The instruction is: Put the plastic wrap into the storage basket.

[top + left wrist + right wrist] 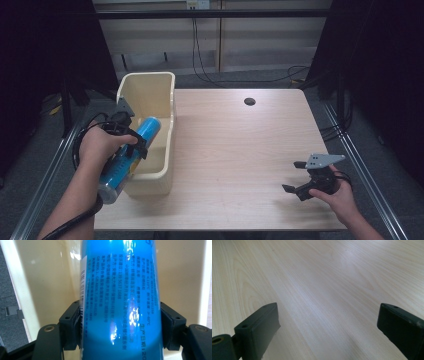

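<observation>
Left gripper (pixel 131 146) clamped across the middle of a tall blue cylindrical can with a glossy printed wrapper (pixel 131 152). Can lies tilted, its far end over the open top of the cream plastic bin (pixel 165 176) at the desk's left edge, its silvery near end hanging out past the bin's near wall toward the person.

Left gripper view: both black pads press flat against the can's (pixel 120 302) sides, one at each flank, roughly at mid-length. Bin's pale inner wall (pixel 45 282) sits behind it.

Handling, as I judge it: rigid metal body, won't give under the pads, but thin walls could dent if squeezed harder. Wrapper is shiny, strong highlights, so likely slick; a round side against flat pads gives narrow contact, and the can may twist or slide lengthwise. Weight can't be told; if full, the overhanging end will pull it down. Mid-body hold looks right for balance.

Right gripper (pixel 299 177) rests low over the light wood-grain desk (pixel 240 150) at the near right, well apart from the bin, jaws spread wide, nothing between them; bare desk (pixel 324 290) ahead of it.
</observation>
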Demonstrator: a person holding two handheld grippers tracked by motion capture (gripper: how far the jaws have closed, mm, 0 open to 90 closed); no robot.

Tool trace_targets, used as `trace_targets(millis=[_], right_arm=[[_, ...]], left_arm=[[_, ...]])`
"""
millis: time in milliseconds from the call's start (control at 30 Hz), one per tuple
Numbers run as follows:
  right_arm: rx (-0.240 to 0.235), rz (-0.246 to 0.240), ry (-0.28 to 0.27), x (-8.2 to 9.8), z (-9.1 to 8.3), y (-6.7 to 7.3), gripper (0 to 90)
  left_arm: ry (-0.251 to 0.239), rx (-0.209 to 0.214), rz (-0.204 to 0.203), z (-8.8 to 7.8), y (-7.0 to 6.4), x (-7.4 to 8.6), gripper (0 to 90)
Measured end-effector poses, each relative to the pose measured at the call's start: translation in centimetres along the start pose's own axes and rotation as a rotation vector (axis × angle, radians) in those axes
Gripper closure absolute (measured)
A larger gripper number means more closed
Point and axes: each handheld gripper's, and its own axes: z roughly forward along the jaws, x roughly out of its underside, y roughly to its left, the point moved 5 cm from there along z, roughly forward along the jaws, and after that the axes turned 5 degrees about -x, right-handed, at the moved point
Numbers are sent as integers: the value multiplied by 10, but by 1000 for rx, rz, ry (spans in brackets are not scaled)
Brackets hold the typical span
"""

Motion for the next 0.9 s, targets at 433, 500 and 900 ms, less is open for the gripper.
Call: trace_targets(millis=[433, 500, 900], right_arm=[[-6, -3, -1, 0, 0, 1, 39], [-6, -2, -1, 0, 1, 1, 39], [-9, -7, 0, 0, 1, 1, 39]], left_arm=[[-5, -4, 14, 2, 3, -5, 322], [-8, -5, 12, 3, 4, -6, 322], [13, -16, 11, 5, 5, -8, 321]])
